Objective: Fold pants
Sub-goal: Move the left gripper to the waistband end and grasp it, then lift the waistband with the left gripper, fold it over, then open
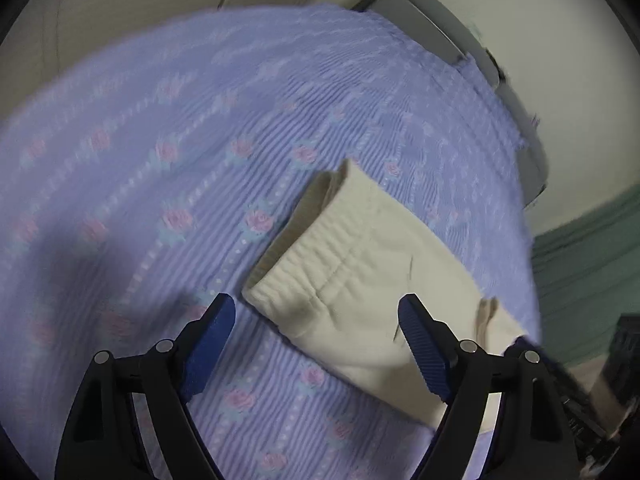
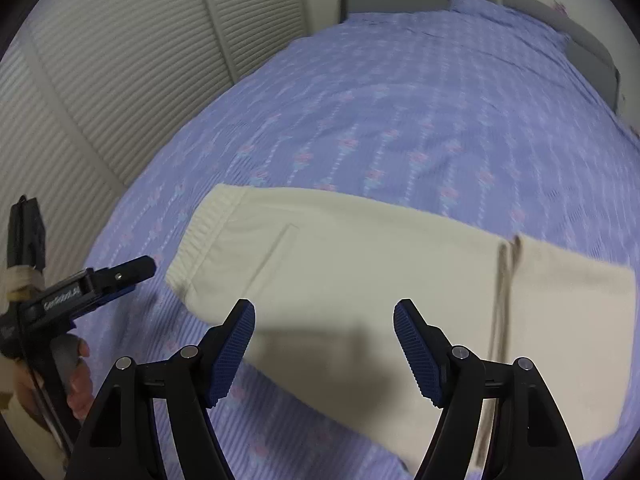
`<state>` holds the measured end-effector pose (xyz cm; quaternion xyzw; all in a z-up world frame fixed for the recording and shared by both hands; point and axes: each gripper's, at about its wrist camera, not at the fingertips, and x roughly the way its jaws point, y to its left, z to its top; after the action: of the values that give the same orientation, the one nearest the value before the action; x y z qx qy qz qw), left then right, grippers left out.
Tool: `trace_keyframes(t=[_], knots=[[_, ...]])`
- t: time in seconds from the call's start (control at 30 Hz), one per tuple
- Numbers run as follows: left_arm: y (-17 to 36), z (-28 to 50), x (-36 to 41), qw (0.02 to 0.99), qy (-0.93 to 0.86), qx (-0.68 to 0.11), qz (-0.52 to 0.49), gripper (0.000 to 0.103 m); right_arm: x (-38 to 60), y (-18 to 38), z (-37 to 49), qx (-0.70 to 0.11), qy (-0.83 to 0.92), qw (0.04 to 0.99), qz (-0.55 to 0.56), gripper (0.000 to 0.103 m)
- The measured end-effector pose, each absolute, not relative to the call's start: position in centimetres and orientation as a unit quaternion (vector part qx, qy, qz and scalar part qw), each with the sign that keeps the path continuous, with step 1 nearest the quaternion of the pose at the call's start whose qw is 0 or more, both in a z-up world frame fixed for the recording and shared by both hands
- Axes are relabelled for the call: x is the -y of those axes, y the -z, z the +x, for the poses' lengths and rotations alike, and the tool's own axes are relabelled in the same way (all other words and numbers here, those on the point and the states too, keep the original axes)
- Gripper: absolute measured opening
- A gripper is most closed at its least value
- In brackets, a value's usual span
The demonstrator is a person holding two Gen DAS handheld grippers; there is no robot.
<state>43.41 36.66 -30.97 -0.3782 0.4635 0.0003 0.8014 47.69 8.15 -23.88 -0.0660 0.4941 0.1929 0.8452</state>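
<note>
Both the left gripper [image 1: 316, 320] and right gripper [image 2: 324, 326] gape wide, empty, above the cream pants [image 2: 360, 280] lying ahead on the bed [image 2: 400, 120]. A shallow pinch could lift only the top layer, undoing the fold.

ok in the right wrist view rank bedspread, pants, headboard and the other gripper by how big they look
1. bedspread
2. pants
3. headboard and left gripper: similar in apparent size; the gripper is much nearer the camera, so unranked.
</note>
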Motion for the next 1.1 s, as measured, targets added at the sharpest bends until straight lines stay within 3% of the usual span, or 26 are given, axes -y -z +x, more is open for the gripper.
trace_keyframes(t=[0.33, 0.47, 0.73, 1.0, 1.1], knots=[[37.0, 44.2, -38.4, 0.748, 0.043, -0.446, -0.489, 0.079, -11.7, 26.1, 46.9, -0.521, -0.204, 0.825, -0.077, 0.073], [37.9, 46.1, -39.1, 0.745, 0.069, -0.421, -0.513, 0.061, -12.8, 27.3, 47.5, -0.527, -0.203, 0.821, -0.083, 0.073], [37.1, 49.1, -37.8, 0.731, 0.152, -0.4, -0.532, 0.06, -12.6, 26.9, 47.7, -0.521, -0.201, 0.825, -0.089, 0.073], [36.8, 52.4, -36.5, 0.722, 0.07, -0.487, -0.486, 0.029, -10.5, 26.5, 48.8, -0.517, -0.165, 0.836, -0.077, 0.073], [32.6, 52.2, -35.0, 0.761, 0.044, -0.5, -0.411, 0.026, -9.0, 25.4, 49.3, -0.513, -0.155, 0.842, -0.059, 0.073]])
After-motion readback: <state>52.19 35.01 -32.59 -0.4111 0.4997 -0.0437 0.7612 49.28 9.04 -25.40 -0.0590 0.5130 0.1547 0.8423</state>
